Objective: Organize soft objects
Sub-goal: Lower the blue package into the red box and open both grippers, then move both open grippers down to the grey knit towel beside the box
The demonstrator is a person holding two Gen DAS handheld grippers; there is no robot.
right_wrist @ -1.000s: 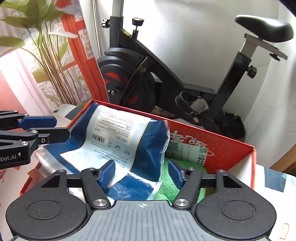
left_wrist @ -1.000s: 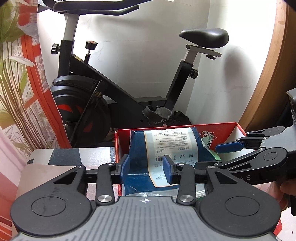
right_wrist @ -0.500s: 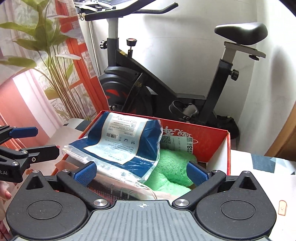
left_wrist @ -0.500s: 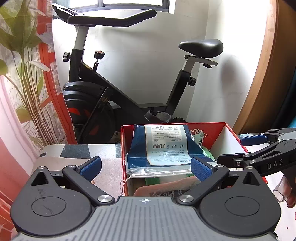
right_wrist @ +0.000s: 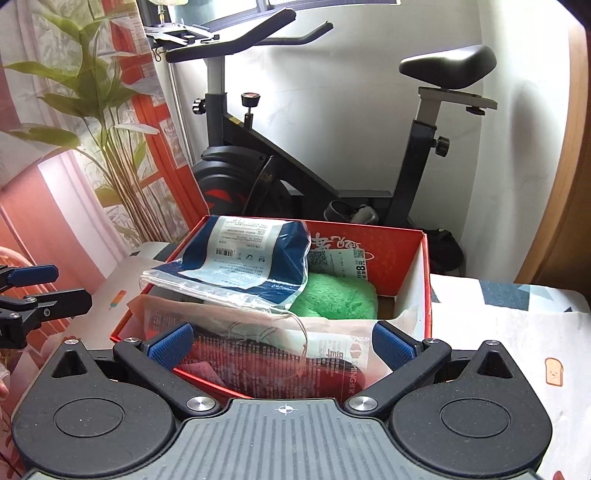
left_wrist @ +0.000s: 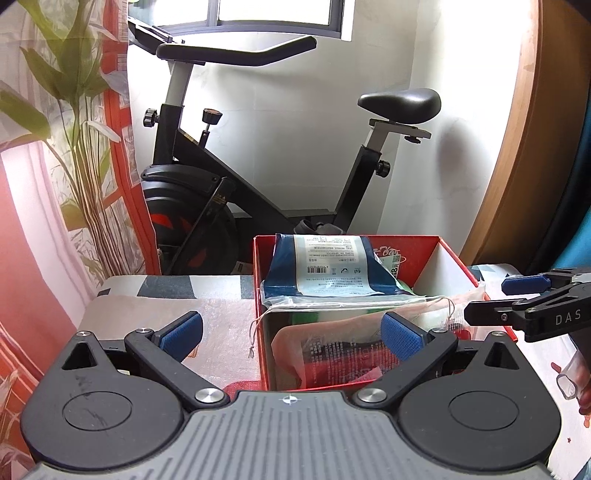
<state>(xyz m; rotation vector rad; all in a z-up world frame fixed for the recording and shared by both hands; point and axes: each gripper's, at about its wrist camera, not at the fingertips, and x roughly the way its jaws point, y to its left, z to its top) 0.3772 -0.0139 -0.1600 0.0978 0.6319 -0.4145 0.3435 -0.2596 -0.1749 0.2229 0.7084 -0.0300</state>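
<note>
left gripper (left_wrist: 291,334): jaws spread wide, nothing held | right gripper (right_wrist: 282,345): jaws spread wide, nothing held | red box (right_wrist: 426,280): seen just ahead of both jaws, on the counter (right_wrist: 498,332) | blue package (right_wrist: 251,258): laid atop the box contents, beyond the jaws | green plush (right_wrist: 336,295): tucked beside it.

- A lived-in room of a home.
- A black exercise bike (left_wrist: 258,177) stands against a white wall (left_wrist: 295,110), under a window (left_wrist: 273,14).
- A leafy houseplant (right_wrist: 92,122) grows beside a patterned curtain (left_wrist: 55,221).
- The worktop (right_wrist: 509,332) wears a cloth printed with cartoon toast.
</note>
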